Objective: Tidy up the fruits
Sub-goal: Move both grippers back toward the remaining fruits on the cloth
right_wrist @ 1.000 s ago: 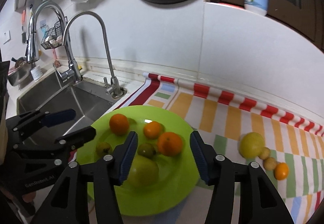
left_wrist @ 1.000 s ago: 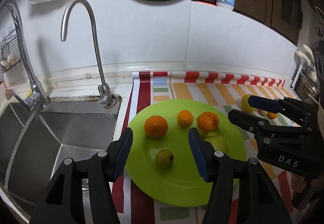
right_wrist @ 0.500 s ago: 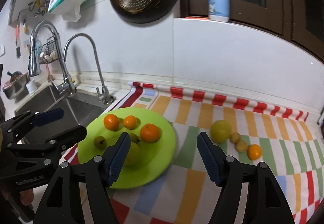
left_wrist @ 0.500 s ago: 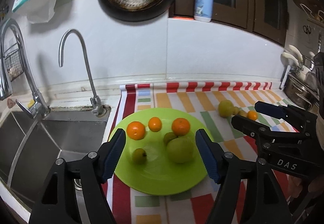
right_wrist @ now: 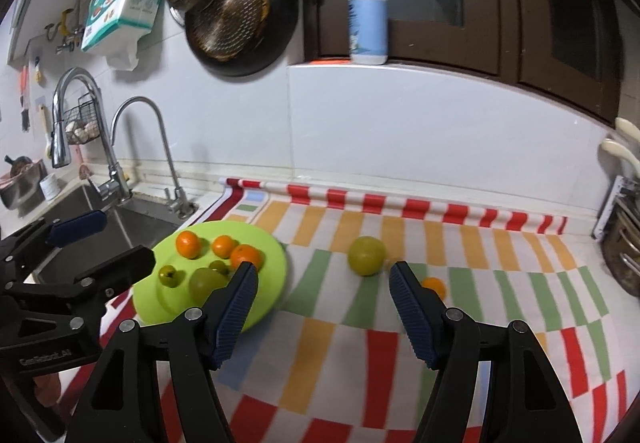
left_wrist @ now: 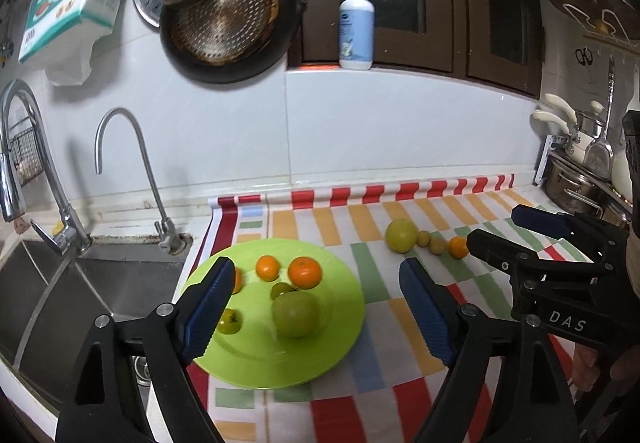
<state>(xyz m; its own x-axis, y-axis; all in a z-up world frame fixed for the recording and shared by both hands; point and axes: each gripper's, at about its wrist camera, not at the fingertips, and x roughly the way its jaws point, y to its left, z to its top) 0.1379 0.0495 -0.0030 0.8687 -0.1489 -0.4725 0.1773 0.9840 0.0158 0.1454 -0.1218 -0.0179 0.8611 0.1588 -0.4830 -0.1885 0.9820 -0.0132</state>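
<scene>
Lime-green round plastic plate (left_wrist: 340,323) carries six fruits, one half hidden behind the wide, empty left tool (left_wrist: 316,315); right tool (right_wrist: 322,307) wide, empty; striped cloth (right_wrist: 500,283) covers the desk right of the plate.

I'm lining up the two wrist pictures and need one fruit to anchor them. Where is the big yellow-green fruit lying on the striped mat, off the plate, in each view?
Left wrist: the big yellow-green fruit lies right of centre on the striped mat, leftmost in a row of small fruits.
Right wrist: the same fruit sits near centre, between the open fingers.
Shared landmark: the green plate, to the fruit's left in both.
</scene>
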